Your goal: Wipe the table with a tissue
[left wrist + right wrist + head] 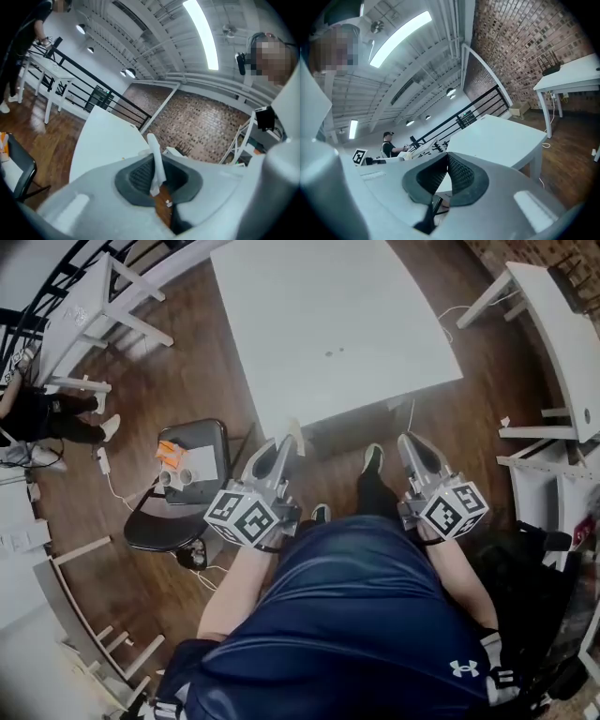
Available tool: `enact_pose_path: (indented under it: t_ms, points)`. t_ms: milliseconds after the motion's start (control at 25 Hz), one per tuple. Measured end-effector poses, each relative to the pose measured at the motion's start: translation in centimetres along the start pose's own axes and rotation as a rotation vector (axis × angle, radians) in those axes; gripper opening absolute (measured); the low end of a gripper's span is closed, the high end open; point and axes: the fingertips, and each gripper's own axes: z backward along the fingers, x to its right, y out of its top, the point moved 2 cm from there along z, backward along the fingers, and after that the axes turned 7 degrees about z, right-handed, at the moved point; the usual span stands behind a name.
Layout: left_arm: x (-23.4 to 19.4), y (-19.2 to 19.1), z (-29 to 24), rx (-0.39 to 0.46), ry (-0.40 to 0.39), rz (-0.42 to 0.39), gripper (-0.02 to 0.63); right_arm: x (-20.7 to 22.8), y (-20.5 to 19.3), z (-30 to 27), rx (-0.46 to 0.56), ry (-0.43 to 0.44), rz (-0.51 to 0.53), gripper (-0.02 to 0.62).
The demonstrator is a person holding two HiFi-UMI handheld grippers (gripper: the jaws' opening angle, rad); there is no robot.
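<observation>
Pinching a thin white paper tissue [156, 161] by its lower end, the grey left gripper [279, 457] hangs just before the white square table [328, 324]; the tissue seems soft, light, easily torn. The grey right gripper [413, 454] beside it is closed, empty.

Head view steeply down, gripper views upward; white table [328, 324] in all.

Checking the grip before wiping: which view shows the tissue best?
Left gripper view: the tissue stands pinched between the shut jaws. Head view shows only a sliver by the left gripper; right gripper view shows none.
</observation>
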Motion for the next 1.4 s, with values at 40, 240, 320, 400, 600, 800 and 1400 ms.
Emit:
enact_pose_path:
  t_ms: [40, 240, 320, 400, 600, 800, 1400]
  points:
    - [0.2, 0.2, -1.2, 0.0, 0.011, 0.0, 0.017, 0.6, 0.4, -0.7, -0.013, 0.017, -0.002, 0.011]
    - [-0.1, -0.1, -7.7, -0.029, 0.099, 0.007, 0.017, 5.0, 2.7, -2.9, -0.067, 0.053, -0.013, 0.011]
    - [-0.5, -0.6, -9.8, -0.046, 0.128, 0.008, 0.017, 6.8, 3.4, -3.4, -0.073, 0.05, -0.018, 0.011]
    - [-0.7, -0.9, -11.5, -0.06, 0.145, 0.004, 0.017, 8.3, 4.0, -3.5, -0.077, 0.043, -0.024, 0.011]
    - [-3.5, -0.5, -13.8, -0.067, 0.188, -0.006, 0.017, 11.5, 3.9, -5.2, -0.101, 0.008, -0.038, 0.011]
    - [-8.0, -0.6, -14.0, -0.108, 0.261, 0.001, 0.017, 12.6, 3.0, -6.6, -0.137, -0.033, -0.045, 0.011]
    - [-19.8, 0.1, -14.7, -0.279, 0.561, -0.13, 0.017, 16.8, 2.0, -10.6, -0.166, -0.153, -0.033, 0.011]
